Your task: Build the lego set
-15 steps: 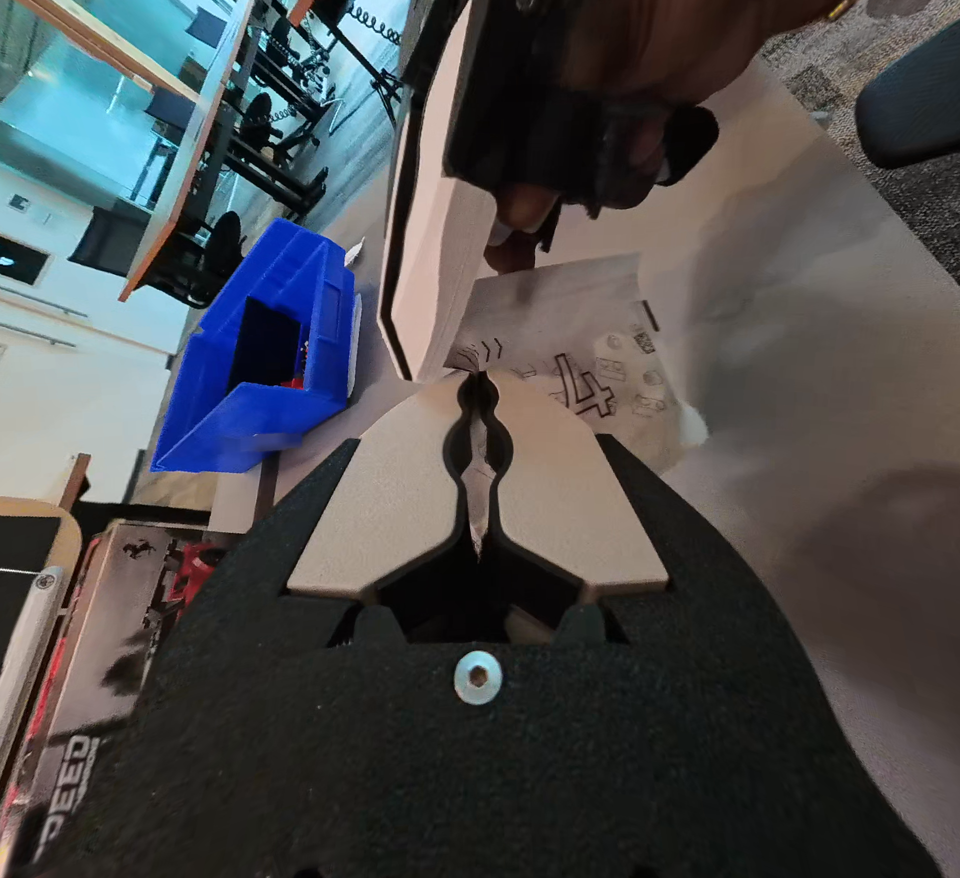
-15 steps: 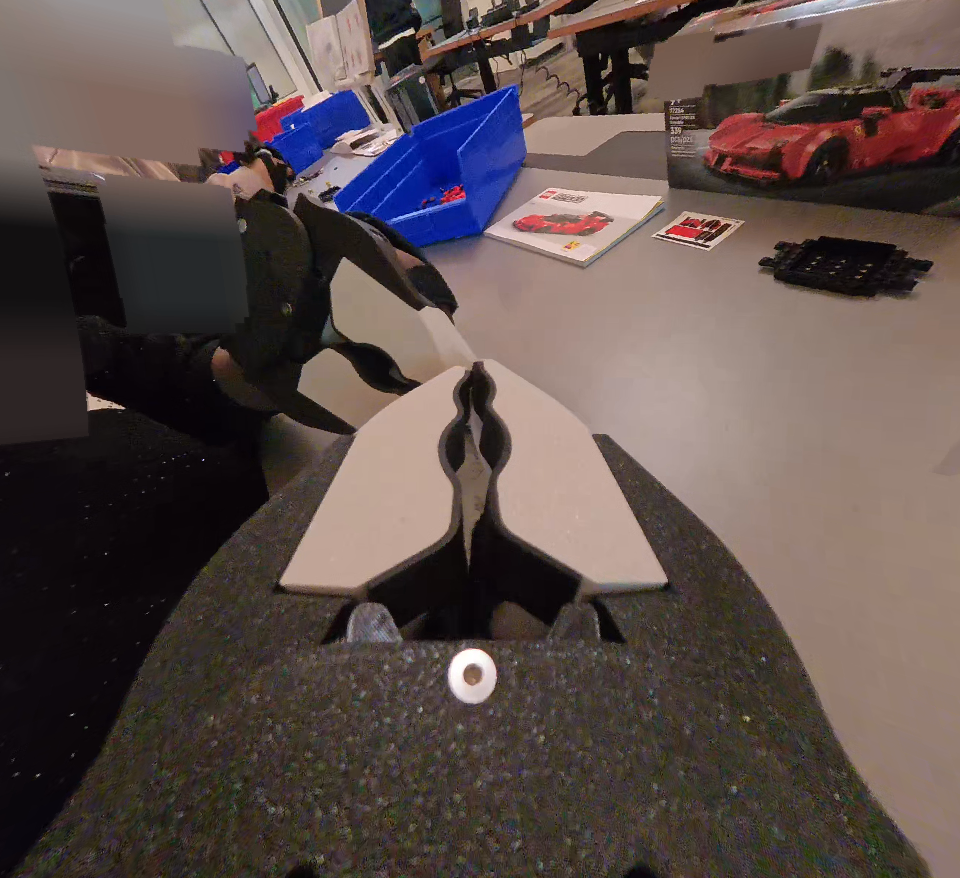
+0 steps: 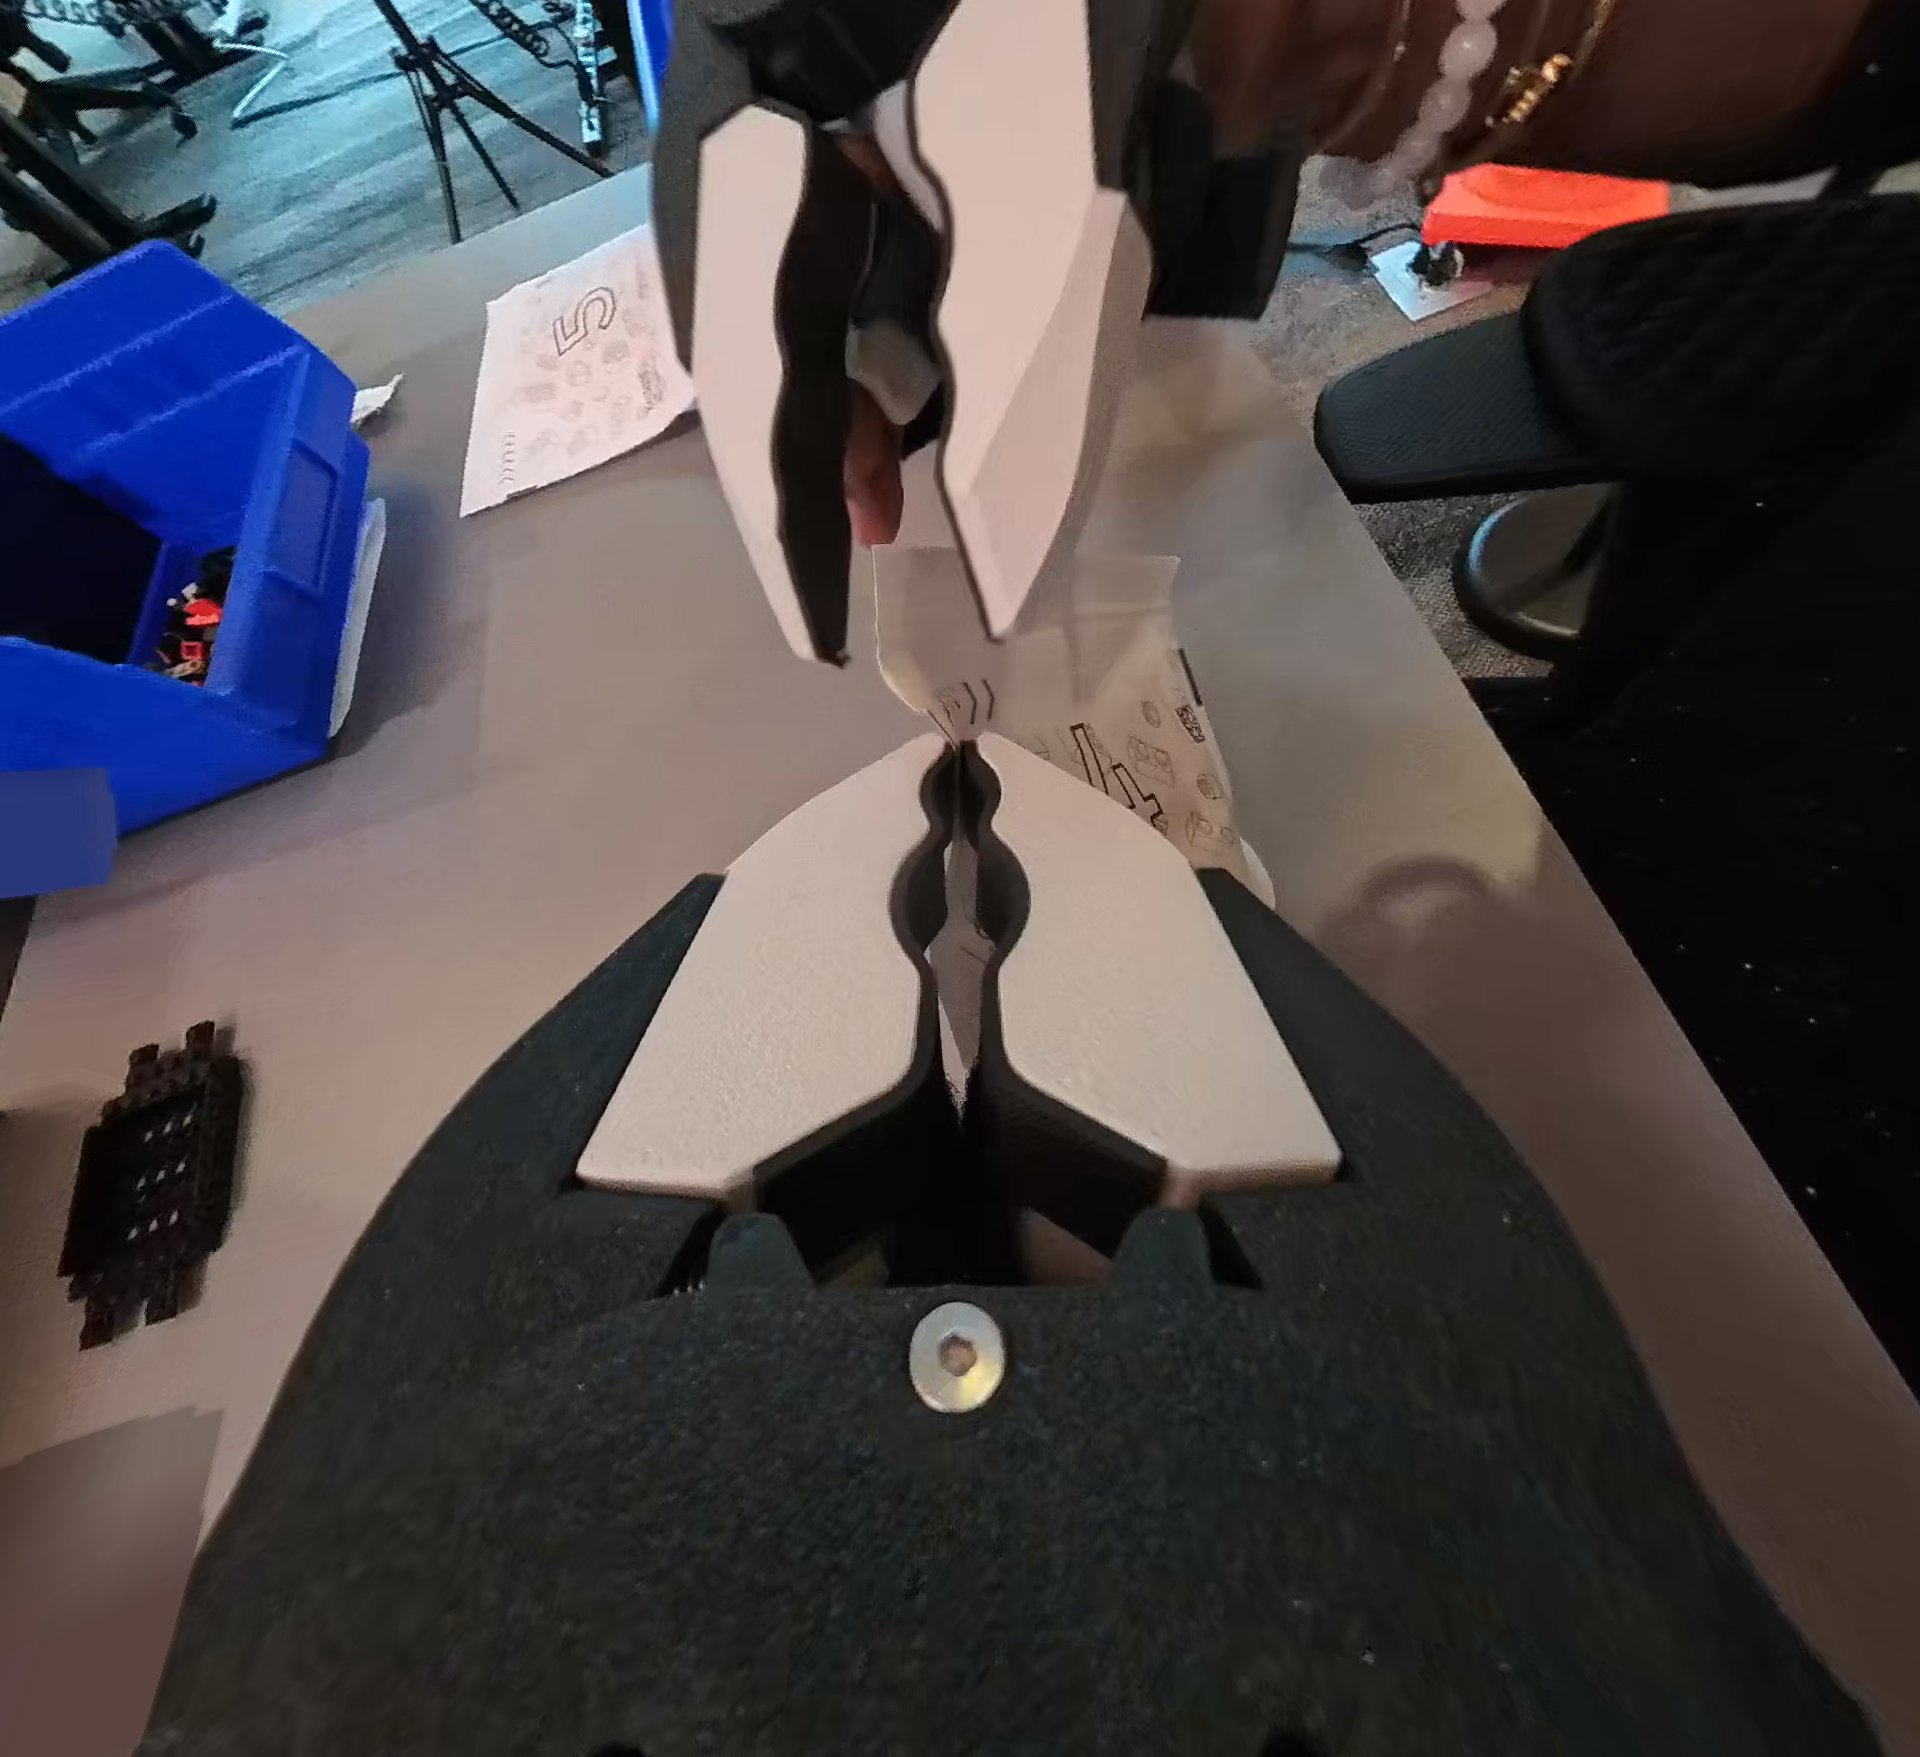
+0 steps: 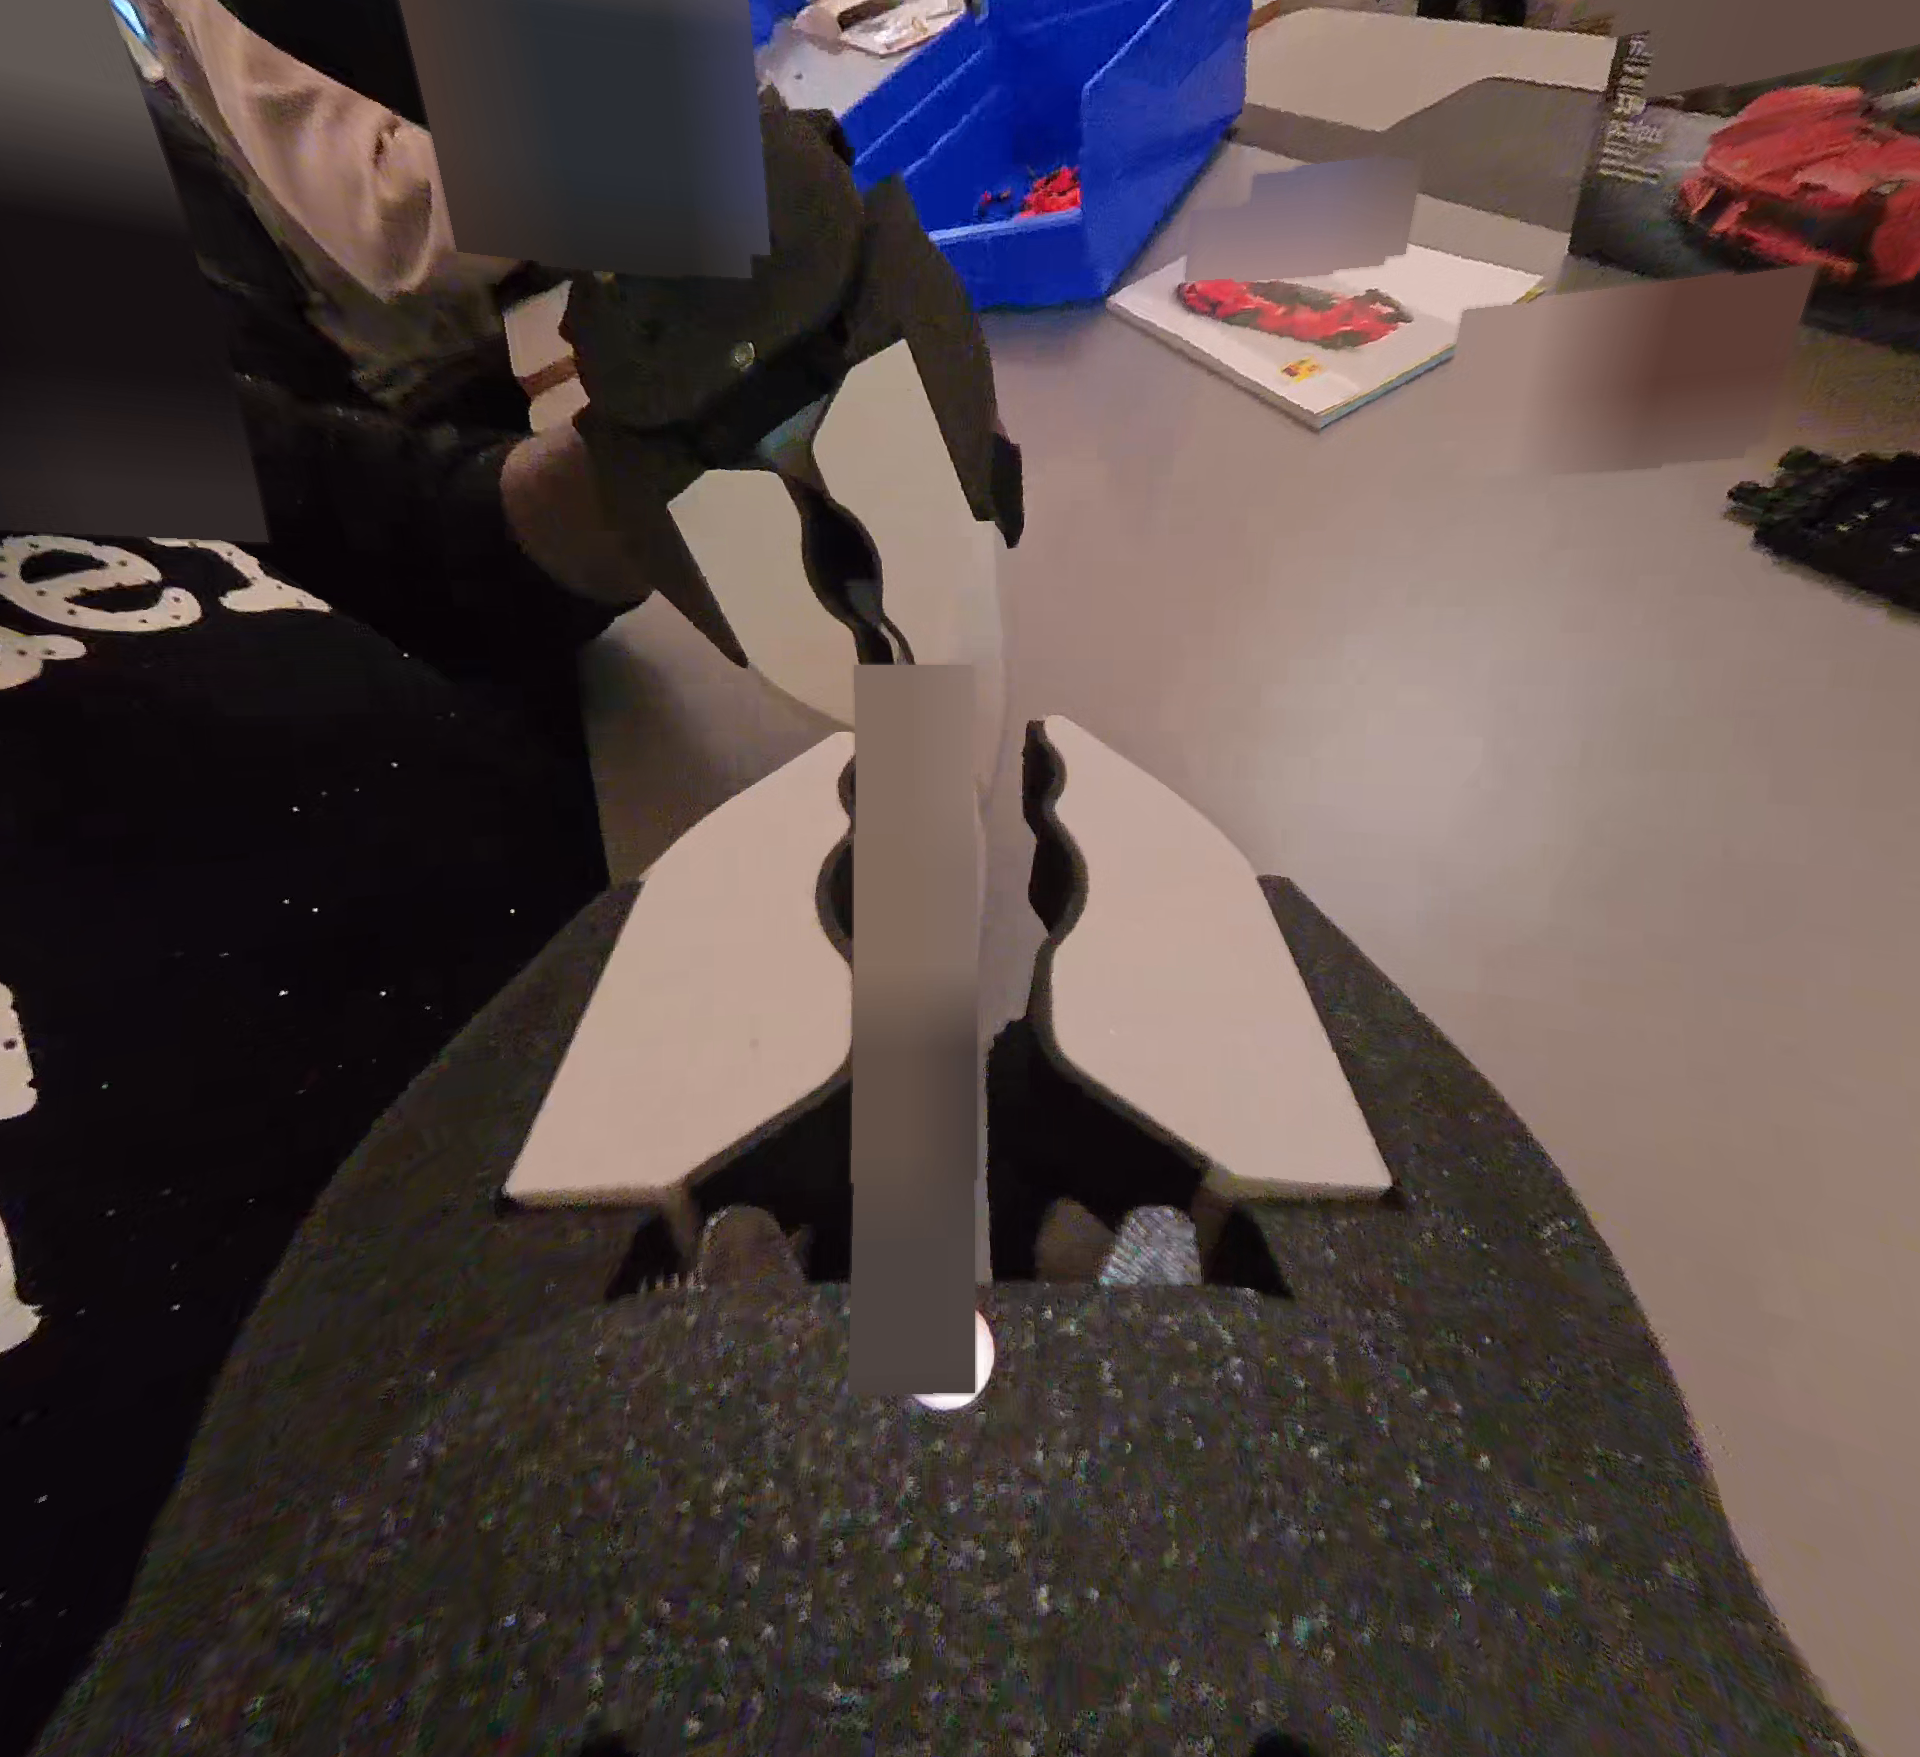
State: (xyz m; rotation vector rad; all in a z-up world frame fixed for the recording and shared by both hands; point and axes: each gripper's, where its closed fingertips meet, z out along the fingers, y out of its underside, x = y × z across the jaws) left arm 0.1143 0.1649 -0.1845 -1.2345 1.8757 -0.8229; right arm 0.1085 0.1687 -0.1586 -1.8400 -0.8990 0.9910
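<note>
My left gripper (image 3: 961, 751) is shut on the corner of a white paper bag (image 3: 1132, 731) printed with black figures, and holds it above the grey table (image 3: 582, 772). My right gripper (image 3: 909, 637) comes down from above, held by a hand with bracelets. It is open, one finger on each side of the bag's upper flap. In the right wrist view my right gripper (image 4: 945, 736) stands open, with a mosaic patch over the gap. The left gripper (image 4: 883, 653) points at it from just beyond.
A blue bin (image 3: 156, 460) with small red and black parts stands at the left, a black brick plate (image 3: 145, 1177) near it, and a second printed bag (image 3: 571, 377) lies flat. A booklet (image 4: 1309, 336) and car box (image 4: 1766, 180) lie farther off. A black chair (image 3: 1558, 377) stands beside the table edge.
My right gripper's jaws were shut half a second ago and now stand apart. My left gripper has stayed shut on the bag. Both views have swung round.
</note>
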